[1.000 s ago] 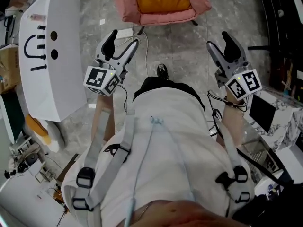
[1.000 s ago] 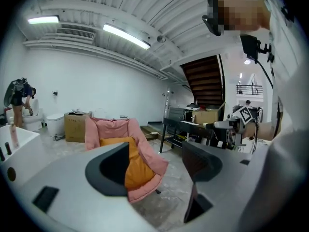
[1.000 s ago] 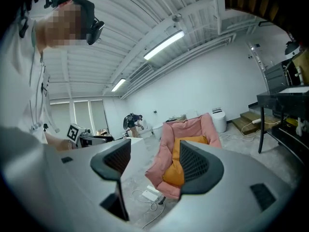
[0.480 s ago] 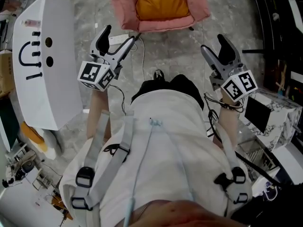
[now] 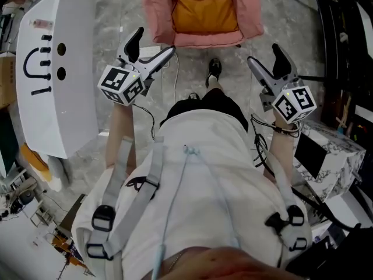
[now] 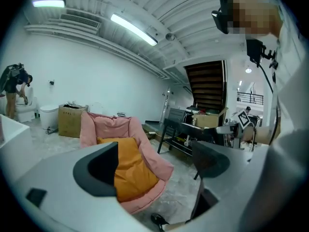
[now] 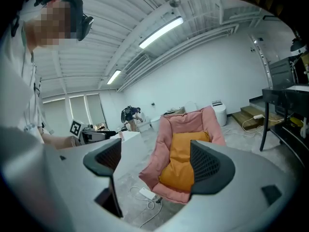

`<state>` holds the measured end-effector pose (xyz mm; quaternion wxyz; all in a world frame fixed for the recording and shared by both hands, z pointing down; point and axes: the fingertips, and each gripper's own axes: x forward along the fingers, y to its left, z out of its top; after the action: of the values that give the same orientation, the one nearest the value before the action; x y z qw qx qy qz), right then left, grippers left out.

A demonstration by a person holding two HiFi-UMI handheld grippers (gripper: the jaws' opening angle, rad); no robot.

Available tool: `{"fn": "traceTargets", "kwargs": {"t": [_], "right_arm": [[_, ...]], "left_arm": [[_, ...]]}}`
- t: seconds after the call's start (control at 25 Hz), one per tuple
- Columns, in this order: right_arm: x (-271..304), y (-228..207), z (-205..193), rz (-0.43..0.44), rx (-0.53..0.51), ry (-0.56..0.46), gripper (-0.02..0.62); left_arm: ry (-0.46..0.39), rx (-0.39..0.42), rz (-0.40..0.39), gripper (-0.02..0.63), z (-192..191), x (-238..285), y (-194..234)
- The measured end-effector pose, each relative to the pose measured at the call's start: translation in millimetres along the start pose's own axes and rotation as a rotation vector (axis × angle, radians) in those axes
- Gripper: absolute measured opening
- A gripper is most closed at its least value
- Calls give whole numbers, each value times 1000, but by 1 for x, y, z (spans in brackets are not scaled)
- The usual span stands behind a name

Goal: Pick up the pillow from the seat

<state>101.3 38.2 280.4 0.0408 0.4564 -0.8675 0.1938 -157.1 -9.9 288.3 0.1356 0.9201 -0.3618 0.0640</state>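
1. Step in hand: the approach. Not yet at the seat (image 5: 249, 13); no contact with anything.
2. Pillow (image 5: 204, 4): orange, lying in the pink seat, ahead of both grippers and well apart from them.
3. Left gripper (image 5: 154, 41): wide open, jaws just opened further, nothing between them.
4. Right gripper (image 5: 264, 54): also wide open, jaws just opened further, empty.
5. Next, probably: go nearer, bring the open jaws to the pillow's two sides, close, then lift.

A bare lab-like hall: strip lights (image 6: 133, 29) under a ribbed ceiling (image 6: 193, 6), dark staircase (image 6: 207, 83), cardboard box (image 6: 71, 121), equipment rack (image 6: 186, 129).
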Motion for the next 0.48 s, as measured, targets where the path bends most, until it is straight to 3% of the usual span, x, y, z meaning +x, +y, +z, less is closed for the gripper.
{"fn": "traceTargets", "kwargs": {"t": [0.28,0.48], "right_arm": [[62,-39,12,121,16,81,423],[94,-94,19,142,40,138,423]], "left_arm": [[5,-54,-10,491,11,55,22],[37,-108,23,495,15,108,46]]}}
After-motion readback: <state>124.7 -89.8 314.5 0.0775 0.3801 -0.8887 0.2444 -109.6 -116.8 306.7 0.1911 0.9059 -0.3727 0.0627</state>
